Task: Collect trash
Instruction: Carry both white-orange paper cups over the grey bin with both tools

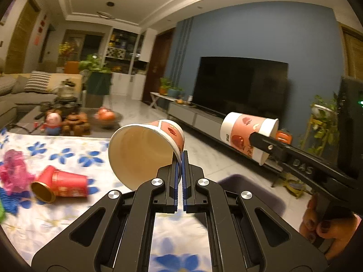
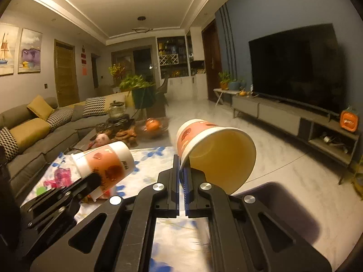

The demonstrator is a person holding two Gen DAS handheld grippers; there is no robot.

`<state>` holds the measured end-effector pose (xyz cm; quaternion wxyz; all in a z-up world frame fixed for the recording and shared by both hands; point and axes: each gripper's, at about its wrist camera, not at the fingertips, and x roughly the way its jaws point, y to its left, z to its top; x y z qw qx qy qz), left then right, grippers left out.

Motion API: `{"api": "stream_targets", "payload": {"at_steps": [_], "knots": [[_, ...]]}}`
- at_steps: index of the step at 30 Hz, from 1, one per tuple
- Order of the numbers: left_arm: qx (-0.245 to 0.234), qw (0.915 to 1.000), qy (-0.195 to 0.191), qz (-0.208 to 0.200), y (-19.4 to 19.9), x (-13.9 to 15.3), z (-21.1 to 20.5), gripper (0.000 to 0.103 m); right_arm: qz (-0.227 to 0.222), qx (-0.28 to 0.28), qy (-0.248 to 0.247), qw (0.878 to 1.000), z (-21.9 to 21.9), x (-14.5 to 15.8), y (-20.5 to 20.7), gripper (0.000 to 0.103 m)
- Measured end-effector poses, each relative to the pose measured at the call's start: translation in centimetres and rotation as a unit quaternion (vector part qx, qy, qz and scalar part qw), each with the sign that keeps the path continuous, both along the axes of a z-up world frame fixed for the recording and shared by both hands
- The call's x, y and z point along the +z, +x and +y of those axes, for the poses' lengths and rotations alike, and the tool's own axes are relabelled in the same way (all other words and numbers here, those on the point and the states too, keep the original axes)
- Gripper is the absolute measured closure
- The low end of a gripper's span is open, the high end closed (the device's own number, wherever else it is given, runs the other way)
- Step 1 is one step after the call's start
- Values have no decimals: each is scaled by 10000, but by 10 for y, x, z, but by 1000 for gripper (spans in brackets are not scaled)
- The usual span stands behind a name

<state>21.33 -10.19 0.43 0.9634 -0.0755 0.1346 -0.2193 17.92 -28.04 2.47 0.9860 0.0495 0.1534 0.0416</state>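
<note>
Left wrist view shows the left gripper (image 1: 181, 156) with jaws pinched on the rim of a paper cup (image 1: 145, 151), lifted above the worktop (image 1: 68, 204). The right gripper (image 2: 181, 165) clamps a second cup (image 2: 217, 151) likewise. Both hang near the purple bin (image 2: 295, 206); next, I judge, carry over and release.

The left gripper (image 1: 181, 156) pinches the rim of a paper cup (image 1: 145, 149), tipped with its mouth toward the camera. At right, the right gripper (image 1: 256, 140) clamps a second cup (image 1: 245, 133) on its side, a hand (image 1: 326, 224) on its handle. A red cup (image 1: 61, 184) lies on the floral cloth (image 1: 68, 204) beside pink trash (image 1: 13, 174). A dark bin (image 1: 254, 192) sits below the grippers.
</note>
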Motion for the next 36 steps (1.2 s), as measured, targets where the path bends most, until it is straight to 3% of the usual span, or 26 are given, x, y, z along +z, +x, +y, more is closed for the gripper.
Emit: {"api": "stream_targets", "payload": {"at_steps": [8,16,36], "knots": [[-691,9976,31,76,-4,-10,-79,101,24,-594,-143,9981,-69,-9,-27,99],[-1135,9930,241,223,-5,-29,-139,101,207,-825,-197,9962,-90,-36,-32,99],[-1414,9879,383,511,7,-56,-174,101,376,-719,-25,9967,-113,-52,-34,99]]}}
